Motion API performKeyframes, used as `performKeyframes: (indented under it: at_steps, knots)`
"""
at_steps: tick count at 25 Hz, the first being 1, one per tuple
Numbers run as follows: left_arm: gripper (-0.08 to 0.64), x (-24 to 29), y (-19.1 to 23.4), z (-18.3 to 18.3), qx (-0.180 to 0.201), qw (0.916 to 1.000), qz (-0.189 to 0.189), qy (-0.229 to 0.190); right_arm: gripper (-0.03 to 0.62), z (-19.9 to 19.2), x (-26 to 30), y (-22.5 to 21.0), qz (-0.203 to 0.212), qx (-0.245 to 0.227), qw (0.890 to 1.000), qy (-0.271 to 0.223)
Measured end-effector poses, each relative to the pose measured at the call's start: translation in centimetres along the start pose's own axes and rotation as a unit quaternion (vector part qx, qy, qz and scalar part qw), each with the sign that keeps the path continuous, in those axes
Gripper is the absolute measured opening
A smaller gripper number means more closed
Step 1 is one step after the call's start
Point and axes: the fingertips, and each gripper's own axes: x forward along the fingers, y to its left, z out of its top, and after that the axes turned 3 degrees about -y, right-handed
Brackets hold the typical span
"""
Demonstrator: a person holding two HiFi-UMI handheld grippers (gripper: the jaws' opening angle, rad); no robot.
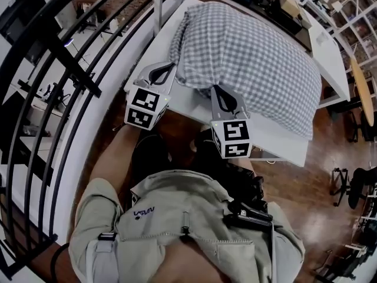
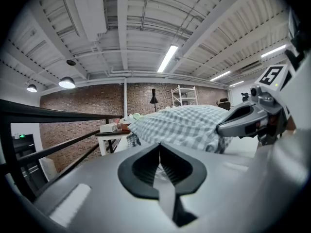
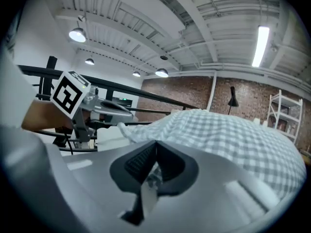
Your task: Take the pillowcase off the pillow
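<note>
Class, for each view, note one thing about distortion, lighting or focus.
Head view: fisheye bends the black railing into curves; the checked pillow is sharp, evenly lit. Left gripper view: dark vignetted corners; the ceiling strip light glares. Right gripper view: the right gripper near the lens looks soft.

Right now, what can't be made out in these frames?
- Pillow: wholly inside the pillowcase, every view.
- Pillowcase opening: no view shows which end is open.
- Right gripper tips, head view: at the pillowcase's near edge; whether they nip cloth is unclear.
- Items on the side table, left gripper view: too small to name.
</note>
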Motion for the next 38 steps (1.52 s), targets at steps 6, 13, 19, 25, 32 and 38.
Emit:
performKeyframes:
  at_steps: [6, 13, 19, 25, 32, 38]
  knots:
    - [0.161, 0.6, -4.5, -1.8, 0.069, 0.9909, -0.102, 0.054, 0.005, -0.8, -1.1, -0.2, -0.005, 0.019, 1.0, -0.006]
    - [0.164, 0.7, -4.4, -2.5, 0.036, 0.9927, -0.102, 0.054, 0.005, -1.2, -1.4, -1.2, -0.007, 0.043, 0.999, -0.011]
    - [0.139, 1.4, -6.0, -3.9, 0.046, 0.9879, -0.124, 0.081, 0.005, -1.3, -2.0, -1.4, -0.014, 0.052, 0.998, -0.016]
    - [0.018, 0.8, -4.2, -0.7, 0.039, 0.9946, -0.091, 0.031, 0.005, -1.0, -2.3, -2.3, -0.028, 0.028, 0.999, -0.021]
    - [0.015, -3.2, 0.6, 5.5, -0.041, 0.996, -0.05, -0.062, 0.005, -0.5, -6.0, -9.9, -0.138, -0.031, 0.99, -0.012]
    - [0.015, -5.0, -2.0, -2.2, -0.128, 0.9899, -0.06, -0.011, 0.005, -6.6, -7.2, -11.5, -0.157, -0.025, 0.985, 0.065]
